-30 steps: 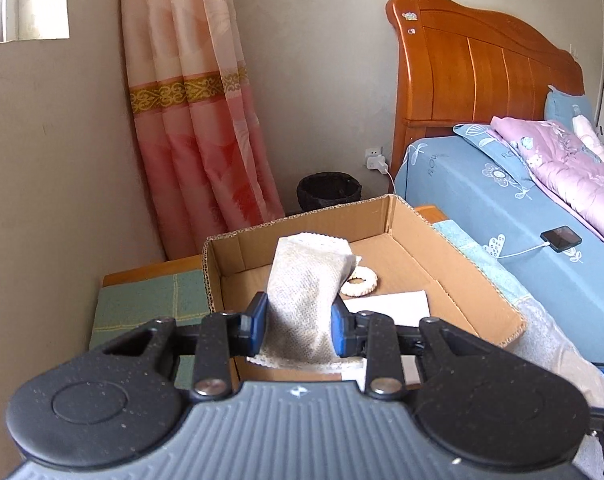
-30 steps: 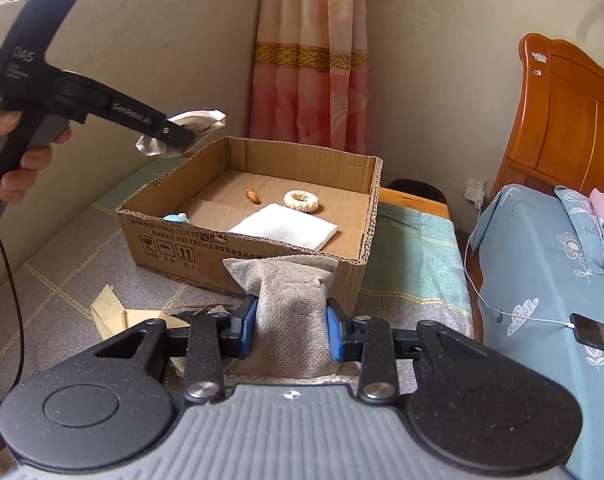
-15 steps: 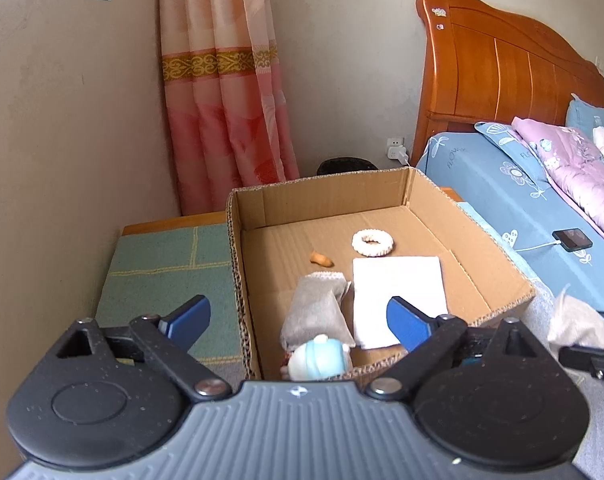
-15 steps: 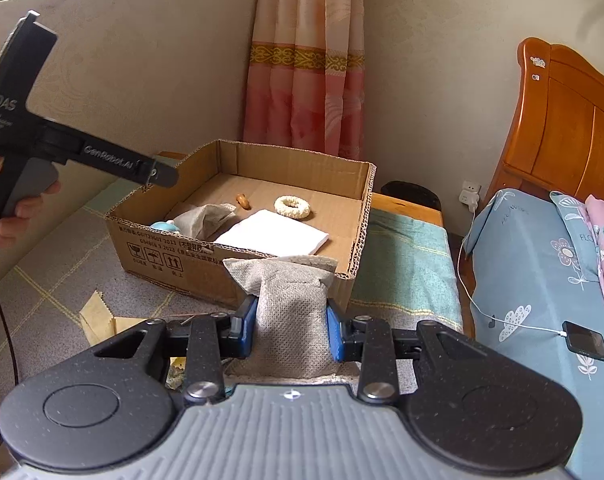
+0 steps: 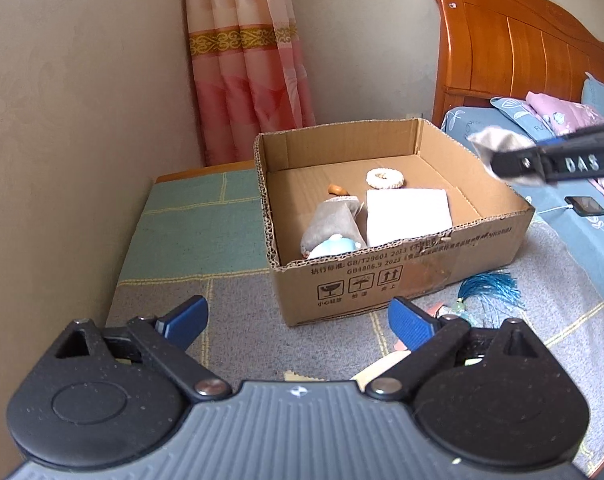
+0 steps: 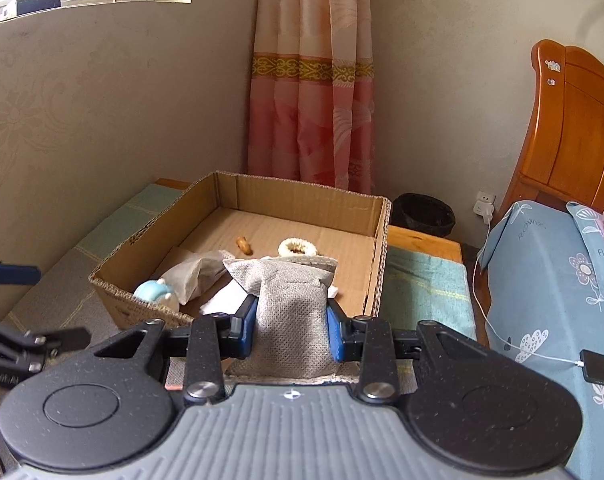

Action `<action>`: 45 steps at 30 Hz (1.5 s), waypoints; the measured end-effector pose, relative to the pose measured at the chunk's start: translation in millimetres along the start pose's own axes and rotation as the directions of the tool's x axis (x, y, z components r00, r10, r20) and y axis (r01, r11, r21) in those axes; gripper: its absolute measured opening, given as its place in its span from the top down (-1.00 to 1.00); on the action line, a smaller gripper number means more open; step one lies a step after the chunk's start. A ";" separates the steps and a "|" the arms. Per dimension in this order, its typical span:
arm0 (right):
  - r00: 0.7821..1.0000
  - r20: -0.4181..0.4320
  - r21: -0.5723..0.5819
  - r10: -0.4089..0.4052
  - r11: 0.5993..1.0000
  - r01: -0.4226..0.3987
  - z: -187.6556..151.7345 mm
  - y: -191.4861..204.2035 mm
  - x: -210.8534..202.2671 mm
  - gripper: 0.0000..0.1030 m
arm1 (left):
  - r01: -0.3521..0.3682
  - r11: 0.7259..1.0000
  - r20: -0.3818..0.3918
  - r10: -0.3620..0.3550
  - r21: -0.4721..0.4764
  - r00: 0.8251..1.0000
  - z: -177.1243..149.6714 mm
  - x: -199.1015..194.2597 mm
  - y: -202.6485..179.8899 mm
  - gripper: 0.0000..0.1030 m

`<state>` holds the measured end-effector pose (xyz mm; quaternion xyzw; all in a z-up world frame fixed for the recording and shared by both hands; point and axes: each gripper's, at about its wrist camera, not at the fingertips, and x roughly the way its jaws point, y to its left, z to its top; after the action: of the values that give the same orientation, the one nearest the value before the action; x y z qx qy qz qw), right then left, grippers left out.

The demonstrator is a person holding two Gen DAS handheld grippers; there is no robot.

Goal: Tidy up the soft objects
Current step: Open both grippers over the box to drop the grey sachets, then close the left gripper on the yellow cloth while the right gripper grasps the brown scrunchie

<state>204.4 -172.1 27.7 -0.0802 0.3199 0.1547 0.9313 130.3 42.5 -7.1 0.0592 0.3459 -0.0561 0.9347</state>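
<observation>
Grey pouch [image 5: 334, 226] lies slumped in the cardboard box [image 5: 398, 276] near its front-left corner in the left wrist view, long axis running front to back, beside a white cloth [image 5: 406, 216], a white ring [image 5: 384, 178] and a blue toy [image 5: 334, 247]; the left gripper [image 5: 297, 320] has jaws wide apart, holding nothing, so one pouch looks stowed. Right wrist view: the right gripper [image 6: 291, 326] has jaws closed on a second grey pouch [image 6: 289, 312], upright with its long axis vertical, above the box's near edge and not yet dropped in.
</observation>
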 end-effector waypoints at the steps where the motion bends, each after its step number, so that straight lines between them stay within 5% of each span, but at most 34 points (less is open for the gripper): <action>1: 1.000 0.001 -0.002 -0.006 1.000 0.006 6.5 -0.5 6.0 0.24 | -0.006 1.000 0.003 0.006 0.008 1.000 -1.0 -1.2 0.0 -0.88; 14: 0.997 -0.037 0.039 -0.074 0.996 0.076 67.2 -19.9 87.7 0.23 | -0.043 0.998 -0.003 0.043 -0.034 0.999 -10.2 -8.0 19.6 -0.88; 15: 0.995 -0.036 0.044 -0.091 0.995 0.092 68.8 -21.9 91.6 0.15 | -0.045 0.998 -0.004 0.045 -0.039 0.999 -10.6 -7.8 21.3 -0.88; 18: 0.992 -0.034 0.060 -0.122 0.990 0.124 72.6 -27.3 97.6 -0.62 | -0.046 0.998 -0.007 0.046 -0.048 0.999 -11.8 -7.0 23.8 -0.88; 20: 0.991 -0.014 0.069 -0.130 0.989 0.131 71.3 -29.3 93.4 -0.84 | -0.047 0.998 -0.009 0.046 -0.048 0.999 -12.5 -6.3 24.5 -0.88; 35: 0.992 -0.019 0.048 -0.126 0.991 0.126 48.4 -17.0 44.1 -1.00 | -0.056 0.997 0.002 0.056 -0.048 0.998 -16.6 -20.6 25.0 -0.89; 45: 0.994 -0.053 0.074 -0.100 0.992 0.104 -2.9 -8.0 14.6 -1.00 | -0.036 0.998 -0.028 0.034 -0.058 0.999 -27.8 -19.0 24.2 -0.89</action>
<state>216.3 -176.9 16.8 -0.0645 0.3440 0.0926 0.9322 101.7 71.8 -13.9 0.0385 0.3590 -0.0286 0.9321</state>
